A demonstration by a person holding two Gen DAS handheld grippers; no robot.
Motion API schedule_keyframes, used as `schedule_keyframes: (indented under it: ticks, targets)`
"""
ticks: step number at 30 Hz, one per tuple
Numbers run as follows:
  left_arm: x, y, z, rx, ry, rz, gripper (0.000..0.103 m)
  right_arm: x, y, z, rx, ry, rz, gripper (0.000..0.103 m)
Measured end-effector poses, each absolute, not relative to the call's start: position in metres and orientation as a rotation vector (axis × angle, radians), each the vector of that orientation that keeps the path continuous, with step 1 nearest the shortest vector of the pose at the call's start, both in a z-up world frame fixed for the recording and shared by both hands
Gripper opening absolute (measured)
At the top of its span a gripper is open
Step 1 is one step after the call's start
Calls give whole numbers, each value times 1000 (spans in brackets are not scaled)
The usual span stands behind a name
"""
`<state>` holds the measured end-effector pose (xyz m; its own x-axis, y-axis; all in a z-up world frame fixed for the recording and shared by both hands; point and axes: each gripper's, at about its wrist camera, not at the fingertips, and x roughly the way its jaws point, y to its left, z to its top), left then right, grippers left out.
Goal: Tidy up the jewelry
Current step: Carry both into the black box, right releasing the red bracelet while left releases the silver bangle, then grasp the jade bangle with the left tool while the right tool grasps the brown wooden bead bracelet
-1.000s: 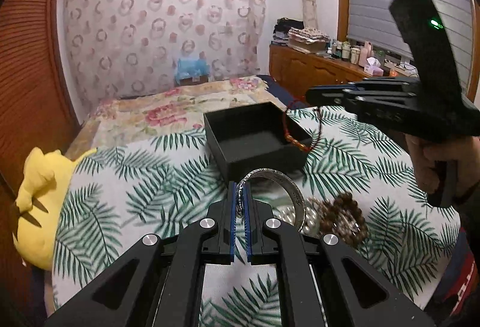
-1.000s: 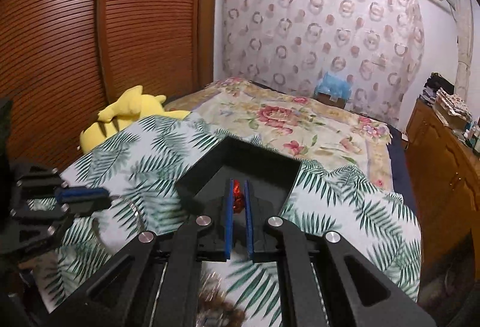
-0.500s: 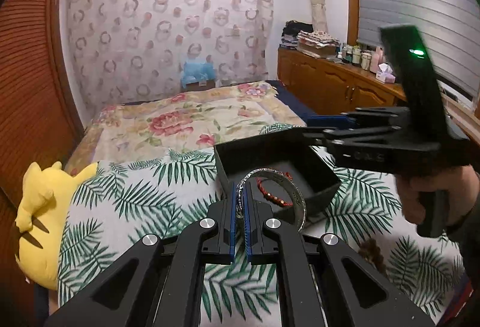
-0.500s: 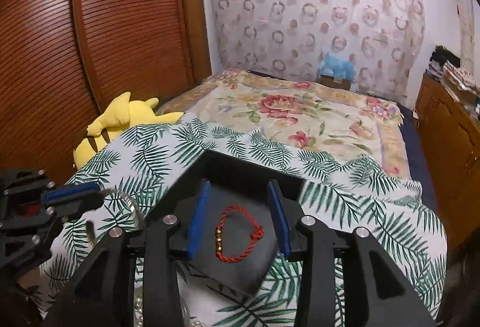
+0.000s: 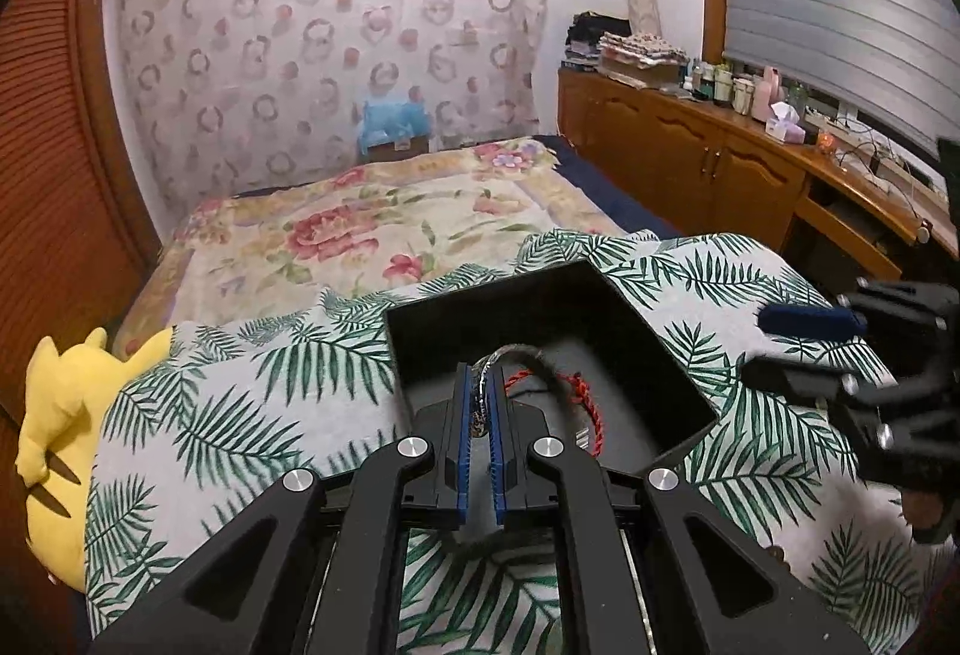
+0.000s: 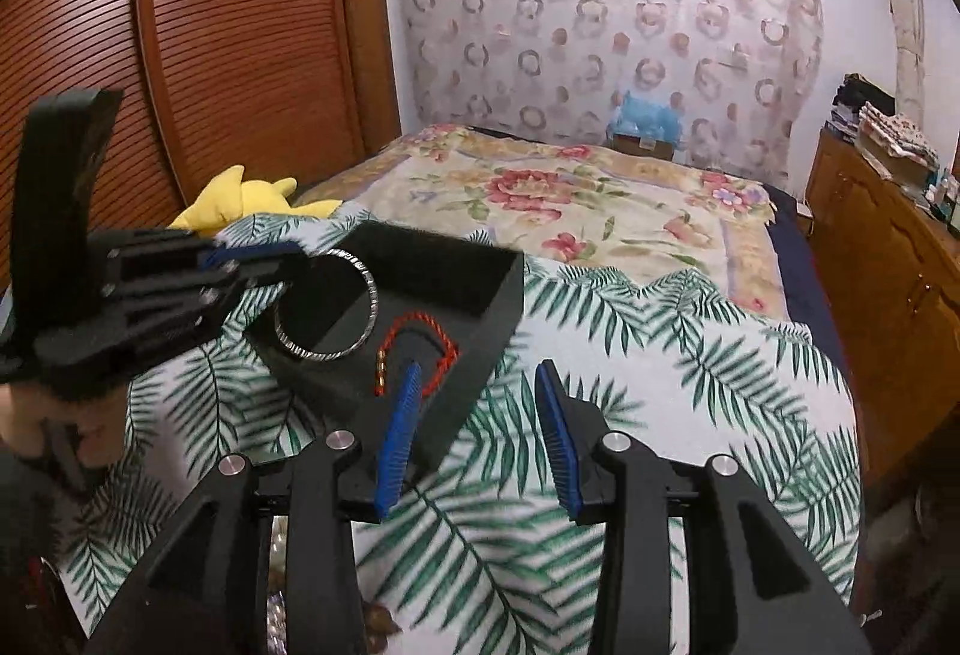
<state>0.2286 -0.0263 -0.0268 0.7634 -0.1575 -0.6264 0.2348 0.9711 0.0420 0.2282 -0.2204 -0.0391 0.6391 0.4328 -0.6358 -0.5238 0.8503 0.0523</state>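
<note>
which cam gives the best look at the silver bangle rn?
Right wrist. There the silver bangle shows as nearly a full ring, held by the left gripper over the black box. In the left wrist view the bangle is edge-on, blurred, mostly hidden between that gripper's own jaws.

L gripper (image 5: 479, 403) pinched shut on silver bangle (image 6: 327, 304), blue pads near-parallel, reaching fwd and low. R gripper (image 6: 477, 403) spread wide, holding nothing, tilted slightly, off to the right. Part of person's hand (image 6: 36, 436) visible behind L gripper.
</note>
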Motion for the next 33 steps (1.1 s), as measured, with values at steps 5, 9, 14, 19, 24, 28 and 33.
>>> schedule_keyframes:
  ticks: [5, 9, 14, 19, 24, 28, 33]
  targets:
    - [228, -30, -29, 141, 673, -198, 7, 218, -228, -51, -152, 706, 548, 42]
    - [206, -26, -28, 144, 654, -202, 25, 204, -230, -59, -156, 718, 557, 42]
    - [171, -17, -30, 144, 654, -223, 32, 185, -235, -70, -140, 751, 582, 42]
    - [144, -7, -42, 121, 695, -235, 37, 169, -237, -81, -131, 791, 610, 42]
    - [131, -3, -59, 112, 734, -237, 38, 163, -233, -89, -161, 824, 633, 42]
    - [126, -3, -67, 101, 758, -248, 43, 161, -227, -94, -206, 838, 640, 37]
    - [127, -3, -72, 82, 780, -257, 43, 156, -222, -93, -268, 822, 554, 22]
